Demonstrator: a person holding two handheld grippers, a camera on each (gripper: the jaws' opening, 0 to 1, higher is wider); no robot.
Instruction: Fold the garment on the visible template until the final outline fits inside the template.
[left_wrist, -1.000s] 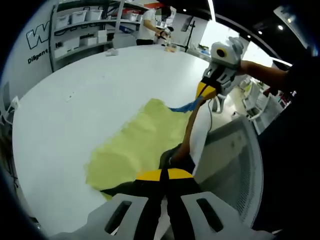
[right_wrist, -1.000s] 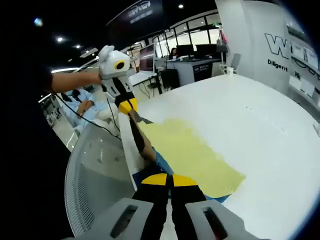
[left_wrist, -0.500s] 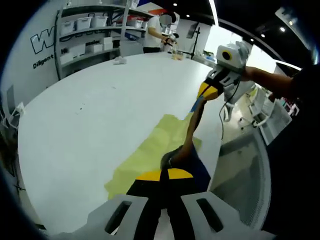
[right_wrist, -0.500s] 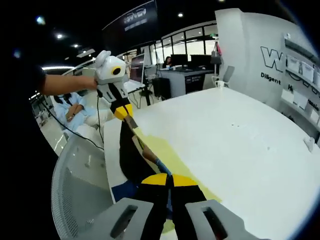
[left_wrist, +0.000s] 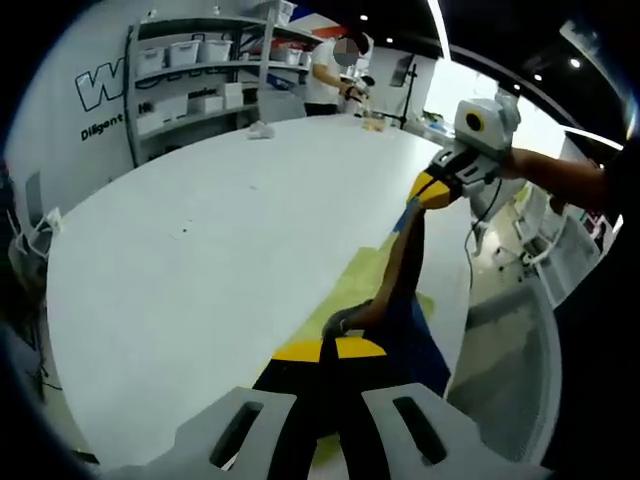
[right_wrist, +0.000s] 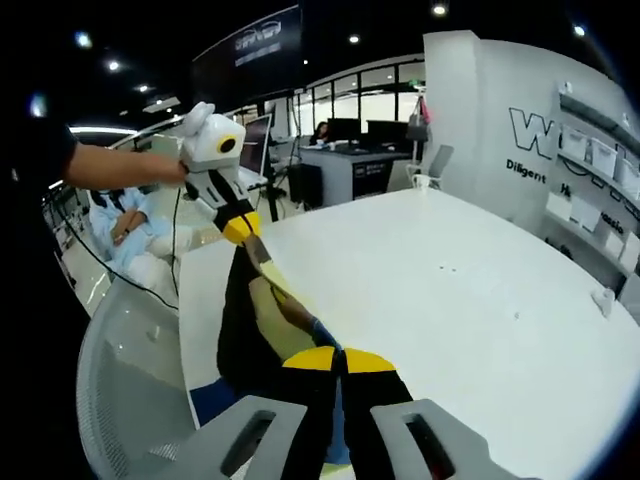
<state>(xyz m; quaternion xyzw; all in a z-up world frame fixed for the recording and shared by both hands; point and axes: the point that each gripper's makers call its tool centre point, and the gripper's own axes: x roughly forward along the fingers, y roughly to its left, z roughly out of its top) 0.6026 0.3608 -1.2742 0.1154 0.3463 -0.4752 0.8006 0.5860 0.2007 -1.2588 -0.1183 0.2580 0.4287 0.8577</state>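
Observation:
A dark garment (left_wrist: 400, 270) with blue and brown parts hangs stretched between my two grippers above the near edge of the white table (left_wrist: 200, 250). My left gripper (left_wrist: 328, 350) is shut on one end of it. The right gripper (left_wrist: 438, 187), held in a hand, is shut on the other end, up to the right. Under the cloth lies the yellow template (left_wrist: 355, 285), mostly covered. In the right gripper view my right gripper (right_wrist: 338, 360) pinches the garment (right_wrist: 238, 330), and the left gripper (right_wrist: 240, 228) holds its far end above the template (right_wrist: 262, 298).
A grey mesh chair (left_wrist: 500, 370) stands by the table's edge, also in the right gripper view as the chair (right_wrist: 120, 380). Shelves with bins (left_wrist: 190, 60) and a standing person (left_wrist: 325, 70) are beyond the table. A seated person (right_wrist: 125, 225) and desks (right_wrist: 350, 140) lie the other way.
Both grippers have risen with the garment, lifting it off the yellow template into a hanging, stretched line. Less of the template shows now, and both views have tilted up.

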